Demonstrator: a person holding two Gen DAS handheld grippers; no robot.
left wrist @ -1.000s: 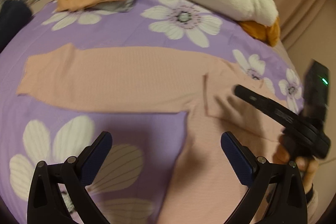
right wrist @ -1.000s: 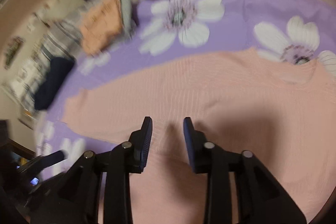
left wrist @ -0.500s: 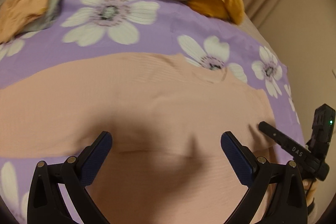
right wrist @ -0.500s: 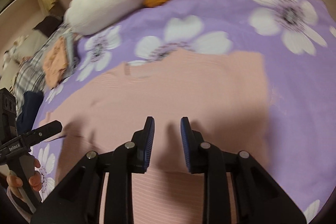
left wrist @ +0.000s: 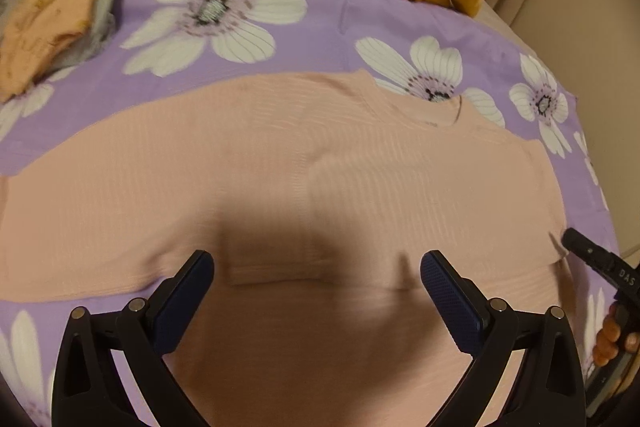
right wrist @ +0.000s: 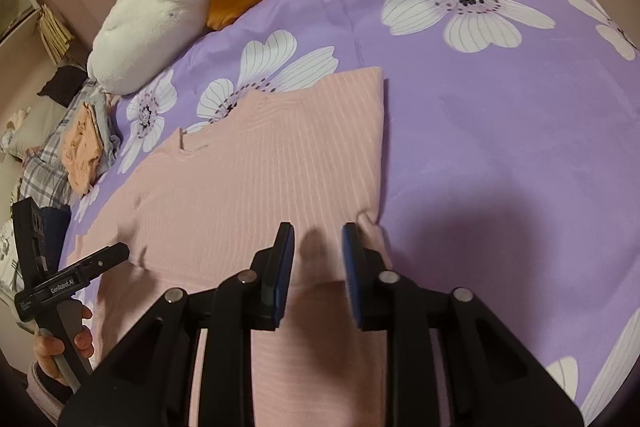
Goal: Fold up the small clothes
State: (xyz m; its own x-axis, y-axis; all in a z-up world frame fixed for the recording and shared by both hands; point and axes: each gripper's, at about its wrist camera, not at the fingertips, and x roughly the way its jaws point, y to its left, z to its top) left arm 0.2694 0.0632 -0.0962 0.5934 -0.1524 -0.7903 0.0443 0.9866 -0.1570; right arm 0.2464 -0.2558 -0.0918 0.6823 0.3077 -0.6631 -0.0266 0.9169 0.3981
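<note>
Both grippers have swung across the bed since a second ago, so the pink top (left wrist: 280, 163) that stretched off to one side now lies square ahead of them. Its one sleeve is already folded in over the chest, leaving a straight edge just ahead and to the right of the right gripper (right wrist: 316, 255), whose blue pads stand a narrow gap apart with nothing between them, poised low over the lower corner of that fold. I'd guess it is there to pinch that corner or press it flat before the next fold. Wide-spread and empty, the left gripper (left wrist: 316, 279) hovers over the chest, the unfolded sleeve running off to the left of its jaws, probably the next part to bring in. This top is a fine-ribbed knit, soft and thin, lying flat with a small ripple mid-chest and a round neckline beyond the jaws. Beneath it the purple cover (right wrist: 500, 131) with big white flowers looks smooth and faintly plush. Farther off lie a fluffy white and orange plush toy (right wrist: 160, 3) and a small stack of folded clothes (left wrist: 48, 19).
</note>
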